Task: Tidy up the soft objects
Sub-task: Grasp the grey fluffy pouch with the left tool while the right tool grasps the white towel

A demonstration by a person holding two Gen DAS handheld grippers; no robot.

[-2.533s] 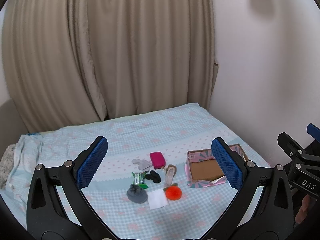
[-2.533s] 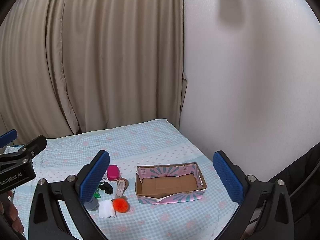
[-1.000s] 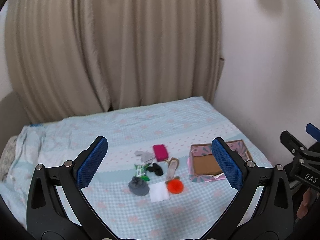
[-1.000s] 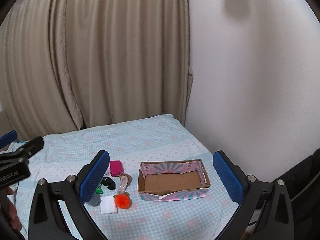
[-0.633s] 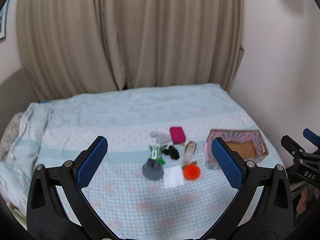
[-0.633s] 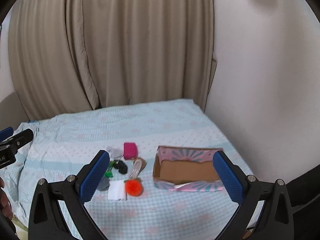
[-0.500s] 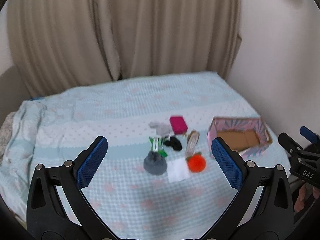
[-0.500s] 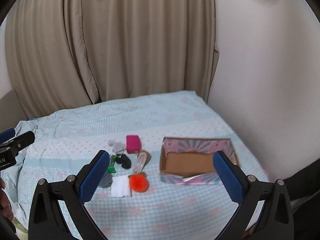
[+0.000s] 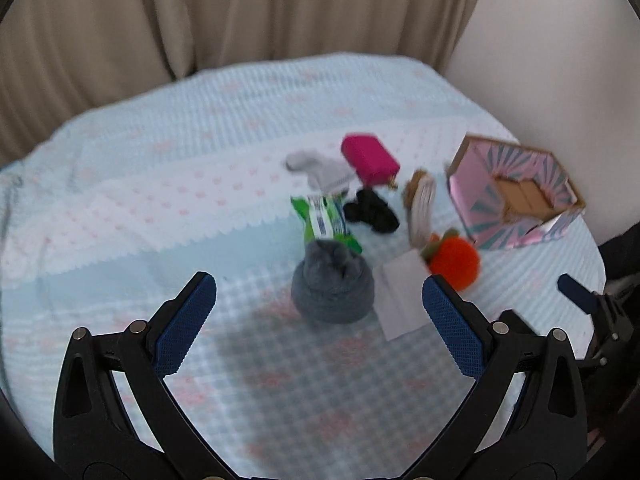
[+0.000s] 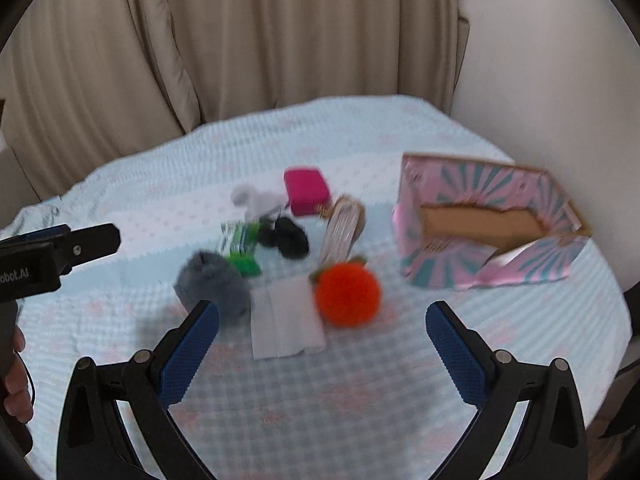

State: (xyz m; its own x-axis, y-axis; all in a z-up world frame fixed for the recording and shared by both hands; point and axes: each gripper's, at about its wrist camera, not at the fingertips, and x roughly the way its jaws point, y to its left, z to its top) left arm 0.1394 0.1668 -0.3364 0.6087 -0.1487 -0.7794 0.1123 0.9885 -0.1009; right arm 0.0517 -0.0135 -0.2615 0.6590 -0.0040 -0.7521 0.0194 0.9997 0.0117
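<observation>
Both my grippers, left [image 9: 318, 308] and right [image 10: 322, 334], gape wide, holding nothing, their blue pads dimpled. On the quilted bedspread [image 9: 160, 184] ahead lie a fuzzy grey knit bundle [image 9: 332, 286], a fluffy orange pompom [image 10: 347, 294], a flat white cloth [image 10: 286, 322]; the pink cardboard box [image 10: 490, 222] sits right.

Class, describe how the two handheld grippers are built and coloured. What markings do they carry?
Both the left gripper and the right gripper have black triangular frames with cut-outs and silver bolts. Their fingers carry blue pads with a fine grid texture. In the right wrist view, the left gripper's black body shows white lettering ending "obot.AI". No cables or sleeves are clearly visible.
</observation>
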